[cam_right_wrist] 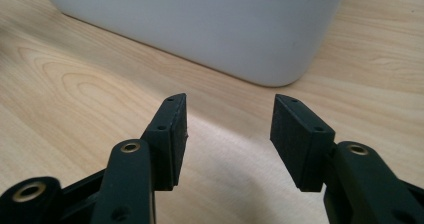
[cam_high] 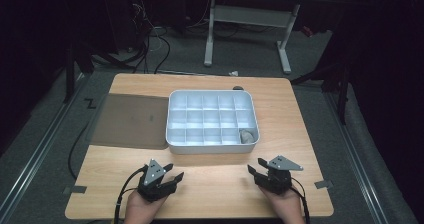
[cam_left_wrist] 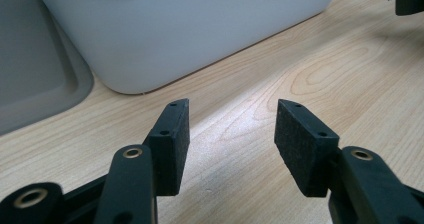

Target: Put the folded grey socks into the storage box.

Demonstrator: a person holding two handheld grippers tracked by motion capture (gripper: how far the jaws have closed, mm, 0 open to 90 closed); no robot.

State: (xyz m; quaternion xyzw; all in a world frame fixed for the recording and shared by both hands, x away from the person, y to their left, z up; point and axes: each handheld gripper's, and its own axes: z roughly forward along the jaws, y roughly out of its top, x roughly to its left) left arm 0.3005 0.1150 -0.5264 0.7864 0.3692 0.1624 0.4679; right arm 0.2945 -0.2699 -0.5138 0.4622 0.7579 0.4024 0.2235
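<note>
White tray [cam_high: 172,119] holds one grey lump [cam_high: 246,136] at five o'clock; left gripper [cam_high: 170,174] and right gripper [cam_high: 256,168] gape empty, so the work looks finished or barely begun.

The table [cam_high: 210,184] is pale wood with a visible grain, smooth and faintly sheened where light falls. The divided tray [cam_left_wrist: 200,34] looks like white plastic, smooth with a soft satin finish (no texture on its wall). Beside it the lid [cam_high: 131,120] is grey, translucent-looking plastic. The left gripper [cam_left_wrist: 230,134] and right gripper [cam_right_wrist: 227,134] have matt black jaws with finely rough pads [cam_right_wrist: 295,139].
</note>
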